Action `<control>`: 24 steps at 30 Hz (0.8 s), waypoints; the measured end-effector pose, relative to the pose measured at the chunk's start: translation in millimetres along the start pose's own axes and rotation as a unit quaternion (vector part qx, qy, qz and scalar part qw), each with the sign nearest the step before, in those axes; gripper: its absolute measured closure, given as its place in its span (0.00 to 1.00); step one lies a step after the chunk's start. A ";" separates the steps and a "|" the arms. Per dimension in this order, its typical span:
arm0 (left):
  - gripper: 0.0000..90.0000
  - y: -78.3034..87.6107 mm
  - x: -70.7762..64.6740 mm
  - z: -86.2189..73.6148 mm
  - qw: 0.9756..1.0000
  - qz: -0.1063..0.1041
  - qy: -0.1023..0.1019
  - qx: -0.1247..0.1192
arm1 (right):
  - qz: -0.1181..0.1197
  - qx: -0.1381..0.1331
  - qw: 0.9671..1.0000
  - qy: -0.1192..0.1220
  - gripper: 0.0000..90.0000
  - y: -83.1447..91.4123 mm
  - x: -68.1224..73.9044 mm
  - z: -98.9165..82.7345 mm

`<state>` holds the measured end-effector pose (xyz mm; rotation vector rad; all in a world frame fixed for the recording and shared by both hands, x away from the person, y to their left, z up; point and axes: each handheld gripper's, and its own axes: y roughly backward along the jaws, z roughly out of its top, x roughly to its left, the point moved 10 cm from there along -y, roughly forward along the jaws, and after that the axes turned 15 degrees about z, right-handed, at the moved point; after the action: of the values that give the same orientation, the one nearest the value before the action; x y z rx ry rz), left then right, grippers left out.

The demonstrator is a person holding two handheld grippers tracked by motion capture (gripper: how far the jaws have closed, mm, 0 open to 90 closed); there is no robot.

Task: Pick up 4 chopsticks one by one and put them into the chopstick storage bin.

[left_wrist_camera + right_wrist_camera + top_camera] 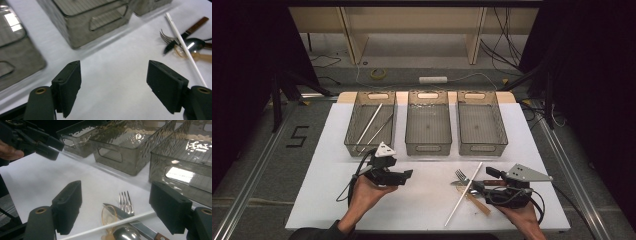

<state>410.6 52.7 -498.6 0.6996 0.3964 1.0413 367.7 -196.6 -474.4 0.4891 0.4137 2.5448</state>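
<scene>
A small heap of cutlery lies at the table's front right: a metal fork (460, 175), a wooden-handled knife (125, 216), a metal spoon (195, 45), an amber plastic spoon (107, 216) and a long white straw (463, 194) slanting across them. My right gripper (482, 184) hovers low at the heap's right side, open, with the fork (125, 201) and straw (120, 223) showing between its jaws. My left gripper (406, 175) is held above bare table left of the heap, jaws wide open and empty, pointing toward the cutlery (166, 37).
Three grey see-through bins stand in a row at the back: the left bin (362, 149) holds a white straw and a thin stick, the middle bin (428, 148) and right bin (482, 148) look bare. The white sheet (327, 200) ends near my forearms.
</scene>
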 end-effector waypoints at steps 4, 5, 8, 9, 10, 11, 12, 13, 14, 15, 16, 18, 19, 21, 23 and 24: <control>0.30 -3.3 -8.3 -4.8 1.000 -0.007 -0.003 0.009 | 0.001 -0.002 1.000 0.002 0.30 0.0 0.9 0.7; 0.30 -3.3 -12.2 -5.2 1.000 -0.010 -0.006 0.009 | 0.001 0.000 1.000 0.002 0.30 0.0 0.7 0.4; 0.29 -3.4 -22.6 -7.3 1.000 -0.015 -0.016 0.010 | 0.000 0.000 1.000 0.001 0.30 -0.1 0.6 0.0; 0.29 -4.1 -26.0 -8.1 1.000 -0.017 -0.014 0.009 | 0.001 0.000 1.000 0.001 0.30 -0.1 0.7 0.0; 0.29 -5.3 -29.4 -9.7 1.000 -0.020 -0.016 0.010 | 0.001 0.000 1.000 0.001 0.30 -0.2 0.8 0.0; 0.29 -5.6 -31.8 -10.5 1.000 -0.023 -0.014 0.011 | 0.001 0.000 1.000 0.001 0.30 -0.2 0.8 0.1; 0.29 -5.9 -34.4 -11.1 1.000 -0.025 -0.015 0.011 | 0.001 0.000 1.000 0.000 0.30 -0.1 0.8 0.1; 0.29 -5.6 -36.7 -11.4 0.999 -0.024 -0.018 0.010 | 0.001 -0.001 1.000 0.001 0.30 0.0 0.7 0.2; 0.29 -5.2 -39.0 -10.8 0.999 -0.024 -0.021 0.006 | 0.000 0.000 1.000 0.001 0.30 0.0 0.6 0.2; 0.29 -4.8 -41.9 -10.5 0.999 -0.026 -0.022 0.003 | 0.000 0.000 1.000 0.001 0.30 0.0 0.6 0.1; 0.29 -4.5 -47.0 -10.8 0.999 -0.032 -0.021 0.003 | 0.000 0.000 1.000 0.000 0.30 -0.1 0.7 0.0; 0.29 -4.9 -55.3 -12.5 0.999 -0.039 -0.028 0.003 | 0.000 0.000 1.000 0.000 0.30 -0.3 0.7 0.0; 0.29 -5.9 -59.4 -13.4 0.999 -0.042 -0.032 0.003 | 0.000 0.000 1.000 0.000 0.30 -0.3 0.7 0.0; 0.29 -7.7 -65.6 -16.1 0.998 -0.051 -0.032 0.009 | 0.000 0.000 1.000 0.000 0.30 -0.1 0.4 -0.1; 0.28 -8.9 -71.5 -18.2 0.998 -0.057 -0.033 0.014 | 0.000 0.000 1.000 -0.001 0.30 0.1 0.1 0.0; 0.28 -9.0 -76.2 -18.4 0.997 -0.058 -0.038 0.014 | 0.000 -0.001 1.000 0.000 0.30 0.1 0.0 0.2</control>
<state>369.9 -11.5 -520.0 0.7296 0.3813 0.8976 367.7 -196.7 -474.2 0.4888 0.4108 2.5443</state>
